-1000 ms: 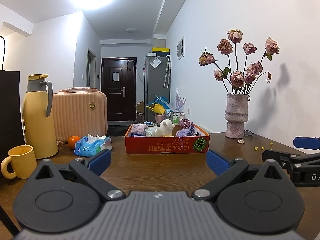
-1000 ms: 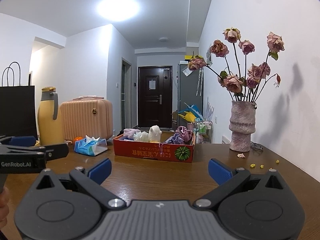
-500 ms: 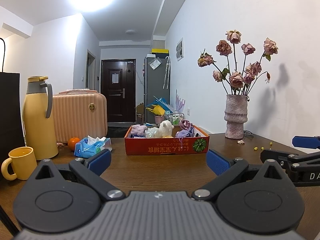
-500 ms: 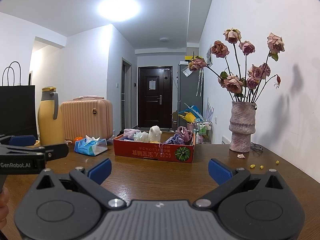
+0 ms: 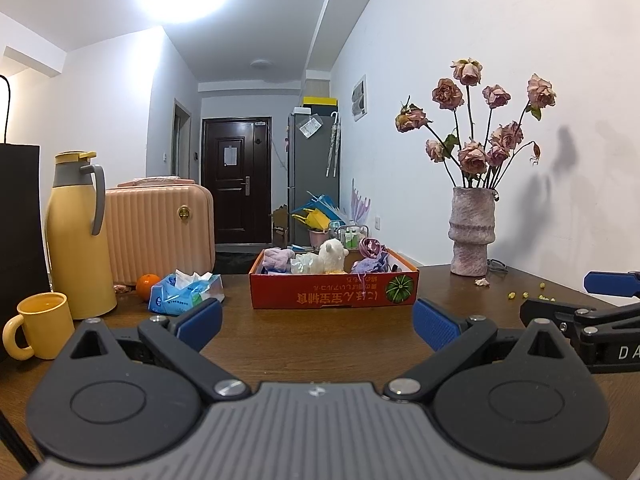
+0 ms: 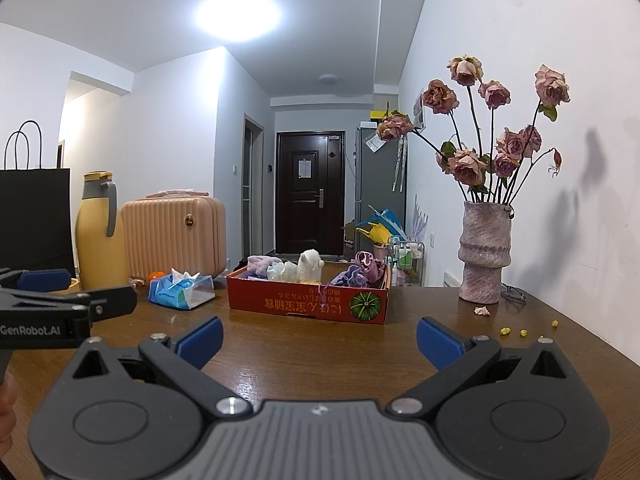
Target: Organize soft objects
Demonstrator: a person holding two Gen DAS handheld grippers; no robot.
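Observation:
A shallow red cardboard box (image 5: pixel 334 292) (image 6: pixel 308 300) stands on the wooden table ahead. It holds several soft things: a white plush sheep (image 5: pixel 332 256) (image 6: pixel 310 266), a lilac cloth (image 5: pixel 276 258) (image 6: pixel 262 264), a pale bundle (image 5: pixel 304 263) and purple scrunchies (image 5: pixel 370 258) (image 6: pixel 362 268). My left gripper (image 5: pixel 318 322) is open and empty, short of the box. My right gripper (image 6: pixel 318 336) is open and empty, also short of the box. Each gripper shows at the edge of the other's view.
A blue tissue pack (image 5: pixel 186 294) (image 6: pixel 182 290), an orange (image 5: pixel 146 286), a yellow mug (image 5: pixel 38 326), a yellow thermos (image 5: pixel 76 236) and a pink case (image 5: pixel 160 228) stand at the left. A vase of dried roses (image 5: pixel 472 236) (image 6: pixel 484 256) stands at the right, with petals and crumbs (image 6: pixel 514 332) near it.
Both views have shifted only slightly; the box looks a little farther off and lower. Both grippers stay open and empty.

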